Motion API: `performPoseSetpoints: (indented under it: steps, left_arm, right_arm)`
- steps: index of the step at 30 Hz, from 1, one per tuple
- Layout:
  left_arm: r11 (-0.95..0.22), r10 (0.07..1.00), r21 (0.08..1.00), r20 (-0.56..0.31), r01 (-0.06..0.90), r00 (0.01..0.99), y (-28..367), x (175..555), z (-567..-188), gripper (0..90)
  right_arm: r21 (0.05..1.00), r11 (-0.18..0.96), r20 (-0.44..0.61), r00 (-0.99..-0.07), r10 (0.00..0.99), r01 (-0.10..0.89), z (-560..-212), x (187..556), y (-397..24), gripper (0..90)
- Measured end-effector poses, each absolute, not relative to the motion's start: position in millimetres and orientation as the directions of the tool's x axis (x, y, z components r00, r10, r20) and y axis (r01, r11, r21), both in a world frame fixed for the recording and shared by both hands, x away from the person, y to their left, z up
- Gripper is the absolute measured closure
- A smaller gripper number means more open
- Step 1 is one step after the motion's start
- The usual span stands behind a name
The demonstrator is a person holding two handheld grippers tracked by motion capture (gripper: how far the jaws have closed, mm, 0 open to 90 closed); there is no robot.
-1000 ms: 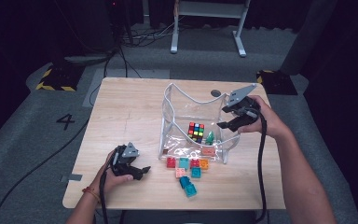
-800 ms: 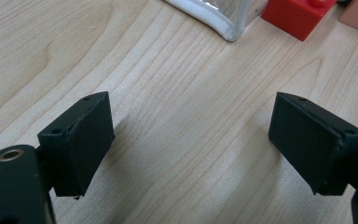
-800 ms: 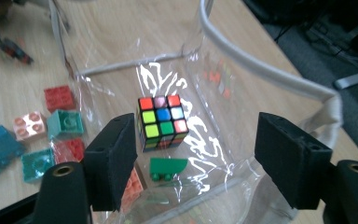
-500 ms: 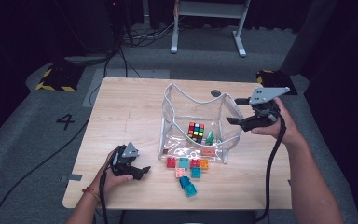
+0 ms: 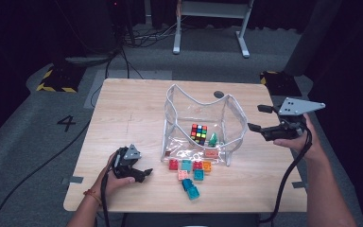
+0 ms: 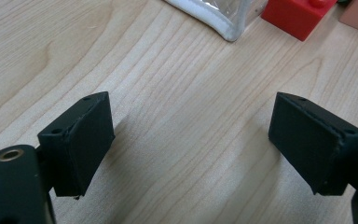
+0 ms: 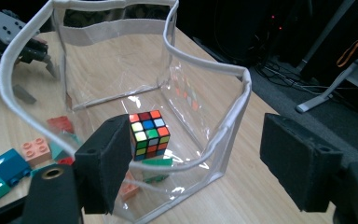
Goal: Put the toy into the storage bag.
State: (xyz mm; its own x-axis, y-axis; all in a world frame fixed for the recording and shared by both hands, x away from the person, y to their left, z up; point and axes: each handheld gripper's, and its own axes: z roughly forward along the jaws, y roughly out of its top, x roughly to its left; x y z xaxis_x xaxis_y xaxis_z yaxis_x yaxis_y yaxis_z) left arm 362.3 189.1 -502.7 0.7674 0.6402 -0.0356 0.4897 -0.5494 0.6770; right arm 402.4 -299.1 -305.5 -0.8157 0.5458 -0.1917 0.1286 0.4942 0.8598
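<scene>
The clear pouch (image 5: 203,118) stands open-topped at the middle of the table (image 5: 123,113), with a colour cube (image 5: 198,134) and a green piece (image 5: 213,139) inside it. Toy bricks (image 5: 189,170) lie scattered just near of it. To its right the right gripper (image 5: 263,118) hovers apart from the pouch rim, its jaws just spread wide with nothing between them. At the near left, the left gripper (image 5: 144,173) rests low over the bare wood, jaws parted and empty.
</scene>
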Motion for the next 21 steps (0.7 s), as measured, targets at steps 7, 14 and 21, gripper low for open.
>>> performPoseSetpoints:
  steps: [7,14,21]
  left_arm:
    - [-0.549,0.64,0.677,-0.036,0.49,0.767,189.0,362.3,-502.7,14.2]
    - [-0.546,0.643,0.677,-0.039,0.493,0.765,188.9,362.1,-502.8,14.2]
    - [-0.545,0.643,0.677,-0.04,0.494,0.765,188.8,362.0,-502.8,14.2]
  right_arm:
    - [0.859,0.496,-0.199,-0.809,0.552,0.127,-318.7,389.7,-308.7,25.4]
    - [0.851,0.505,-0.181,-0.821,0.542,0.145,-351.2,382.8,-306.3,26.3]
    - [0.865,0.465,-0.102,-0.84,0.533,0.191,-393.1,373.8,-306.7,29.0]
